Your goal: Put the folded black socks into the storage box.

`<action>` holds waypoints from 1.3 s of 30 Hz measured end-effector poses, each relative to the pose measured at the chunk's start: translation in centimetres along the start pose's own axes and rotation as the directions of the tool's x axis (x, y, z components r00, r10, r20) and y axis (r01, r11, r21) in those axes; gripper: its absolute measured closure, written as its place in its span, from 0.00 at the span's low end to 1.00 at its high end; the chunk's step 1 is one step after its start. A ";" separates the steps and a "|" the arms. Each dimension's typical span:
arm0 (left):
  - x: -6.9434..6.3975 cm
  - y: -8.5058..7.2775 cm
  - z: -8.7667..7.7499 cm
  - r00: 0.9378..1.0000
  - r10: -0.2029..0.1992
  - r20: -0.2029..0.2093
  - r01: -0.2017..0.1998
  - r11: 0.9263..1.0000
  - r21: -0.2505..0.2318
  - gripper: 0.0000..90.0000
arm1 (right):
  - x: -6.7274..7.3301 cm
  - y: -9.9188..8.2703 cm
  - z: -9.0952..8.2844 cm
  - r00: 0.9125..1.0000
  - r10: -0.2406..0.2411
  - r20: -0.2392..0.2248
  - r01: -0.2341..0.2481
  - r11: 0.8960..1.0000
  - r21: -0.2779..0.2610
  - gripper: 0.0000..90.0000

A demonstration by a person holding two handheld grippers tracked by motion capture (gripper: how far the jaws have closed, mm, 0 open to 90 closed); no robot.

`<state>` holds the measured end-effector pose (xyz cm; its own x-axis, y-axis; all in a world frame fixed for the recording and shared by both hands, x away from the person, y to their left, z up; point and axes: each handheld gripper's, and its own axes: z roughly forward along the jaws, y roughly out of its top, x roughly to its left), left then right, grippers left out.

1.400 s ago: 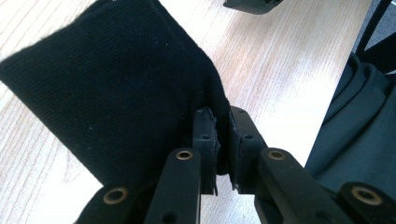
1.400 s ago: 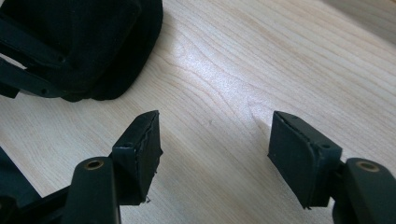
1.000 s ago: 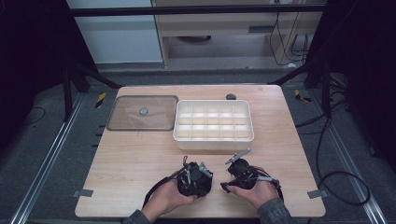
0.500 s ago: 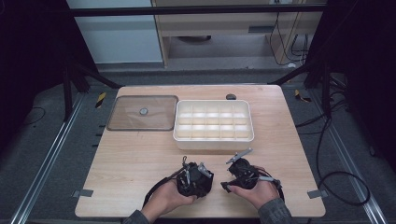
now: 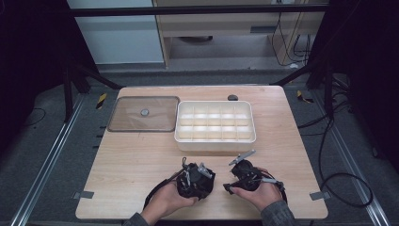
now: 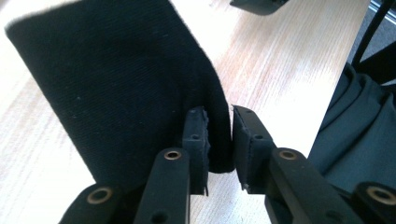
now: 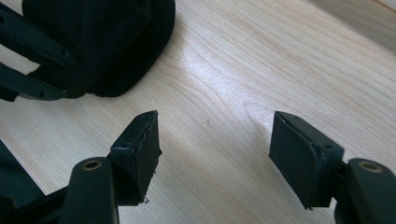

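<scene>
Little has shifted on the table since a second ago: both hands sit where they were near its front edge, while the jaws of the left gripper [image 6: 219,135] have just been easing apart around a fold of black cloth [image 6: 121,84]. Seen along that gripper, the fabric's edge runs between the two pads; the left pad [image 6: 195,133] looks to touch it, and a thin gap shows beside the right one, so the pinch appears to be loosening rather than firm. From above, the cloth is a dark bundle at the left gripper [image 5: 195,180], resting on the wooden table [image 5: 131,155]. The right gripper [image 7: 215,154] waits just beside it with jaws spread wide over bare wood, nothing between them, the cloth lying a little ahead and to its left. Held low and close together like this, the two tools seem placed to pass or rearrange the fabric between them. Farther back stand a white compartment tray [image 5: 215,141], apparently empty, and its clear lid [image 5: 141,114] laid flat alongside, both well apart from the hands.
</scene>
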<state>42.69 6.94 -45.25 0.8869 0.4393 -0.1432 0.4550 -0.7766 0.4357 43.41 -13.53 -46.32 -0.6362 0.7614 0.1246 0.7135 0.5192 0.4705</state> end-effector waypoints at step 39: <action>0.6 0.2 -4.3 0.993 -0.044 -0.107 0.028 0.988 -0.152 0.27 | 0.3 0.6 -0.9 1.000 0.007 0.010 -0.007 1.000 -0.028 0.35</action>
<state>42.99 8.99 -41.48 0.8521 0.5191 -0.0666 0.4621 -0.6865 0.5615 43.38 -13.36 -45.18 -0.6278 0.7692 0.1192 0.7097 0.5028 0.4935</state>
